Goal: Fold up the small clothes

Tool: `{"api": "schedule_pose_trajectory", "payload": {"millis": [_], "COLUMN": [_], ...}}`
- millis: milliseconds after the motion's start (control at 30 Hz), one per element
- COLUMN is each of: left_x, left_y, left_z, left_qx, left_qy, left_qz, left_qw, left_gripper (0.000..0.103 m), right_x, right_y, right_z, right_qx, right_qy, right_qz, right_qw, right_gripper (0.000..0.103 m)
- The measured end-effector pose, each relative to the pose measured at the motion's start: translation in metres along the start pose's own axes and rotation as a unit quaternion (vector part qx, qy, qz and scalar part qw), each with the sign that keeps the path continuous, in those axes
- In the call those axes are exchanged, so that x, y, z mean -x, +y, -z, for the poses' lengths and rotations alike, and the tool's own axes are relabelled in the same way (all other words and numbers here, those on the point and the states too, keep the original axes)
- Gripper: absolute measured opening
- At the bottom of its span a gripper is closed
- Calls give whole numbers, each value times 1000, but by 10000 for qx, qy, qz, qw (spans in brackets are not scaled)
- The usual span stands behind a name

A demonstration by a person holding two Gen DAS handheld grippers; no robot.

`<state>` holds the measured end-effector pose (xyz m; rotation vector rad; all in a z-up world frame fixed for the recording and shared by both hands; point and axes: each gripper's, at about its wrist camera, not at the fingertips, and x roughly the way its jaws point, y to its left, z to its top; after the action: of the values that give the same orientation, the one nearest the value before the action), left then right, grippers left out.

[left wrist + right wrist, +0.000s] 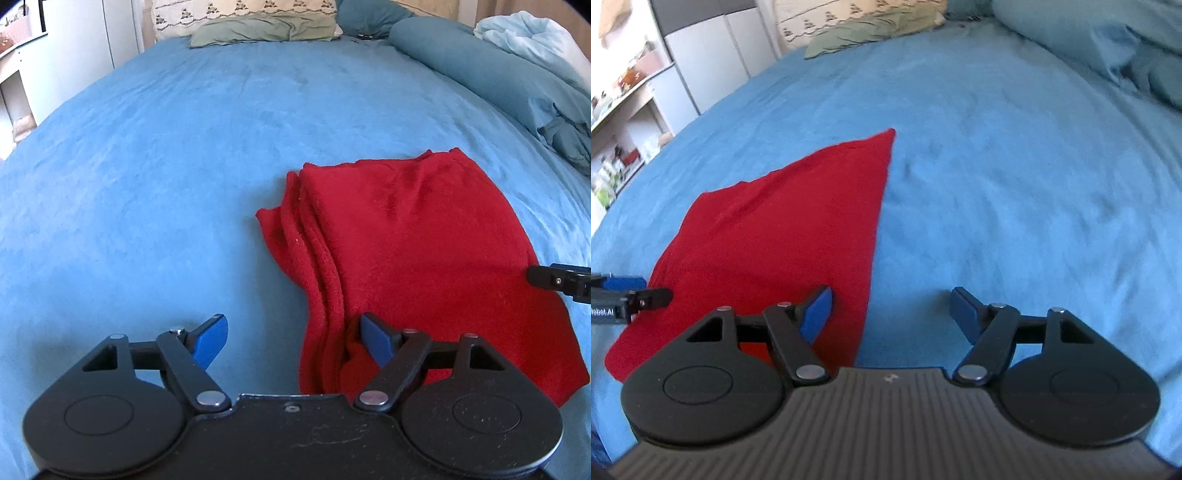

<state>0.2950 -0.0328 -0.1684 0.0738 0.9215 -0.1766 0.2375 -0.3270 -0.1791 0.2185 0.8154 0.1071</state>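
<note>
A red cloth (417, 240) lies folded in layers on the blue bed cover (166, 166). Its stacked edges run along its left side. My left gripper (295, 341) is open at the cloth's near left edge, with its right finger over the red fabric and its left finger over the bed. In the right wrist view the red cloth (783, 221) lies to the left. My right gripper (892, 314) is open at the cloth's near right edge, left finger over the cloth. Each gripper shows at the edge of the other's view.
A green pillow (266, 27) and a patterned pillow (243, 9) lie at the head of the bed. A rumpled teal and pale blue duvet (517, 74) is piled along the right side. White furniture and shelves (631, 110) stand to the left of the bed.
</note>
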Motion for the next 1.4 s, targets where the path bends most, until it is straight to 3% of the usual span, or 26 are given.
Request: {"api": "schedule_pose_trajectory", "payload": {"millis": [133, 267, 333, 367, 433, 533, 733, 867, 1100, 1400], "left_x": [15, 63, 97, 112, 149, 207, 289, 312, 320, 320], "left_y": [0, -2, -3, -5, -7, -11, -20, -26, -37, -47], "left_z": [-4, -11, -15, -16, -16, -11, 20, 54, 104, 120], "left_qx": [7, 17, 7, -9, -61, -120, 36, 149, 58, -53], "left_qy": [-45, -408, -637, -744, -1012, -1381, -1613, -1549, -1416, -1434], "left_qz": [-93, -152, -224, -274, -375, -487, -779, -886, -941, -879], "left_qw": [9999, 9991, 9977, 9968, 9941, 9892, 9838, 9838, 9854, 9857], "left_gripper": [77, 78, 82, 88, 101, 103, 103, 103, 103, 103], "right_x": [20, 73, 105, 124, 158, 211, 296, 328, 340, 334], "right_y": [8, 20, 30, 35, 45, 63, 103, 124, 138, 141], "right_z": [-7, -21, -29, -32, -35, -34, -8, 24, 70, 101], "right_qx": [104, 113, 123, 119, 119, 203, 496, 609, 586, 509], "right_qy": [-166, -535, -695, -784, -1001, -1247, -1349, -1163, -921, -622], "right_qz": [10, -118, -102, -80, -2, 171, 596, 918, 1108, 1231], "right_qw": [9998, 9984, 9975, 9968, 9949, 9918, 9878, 9871, 9878, 9891], "right_gripper": [85, 87, 94, 102, 103, 103, 103, 103, 103, 103]}}
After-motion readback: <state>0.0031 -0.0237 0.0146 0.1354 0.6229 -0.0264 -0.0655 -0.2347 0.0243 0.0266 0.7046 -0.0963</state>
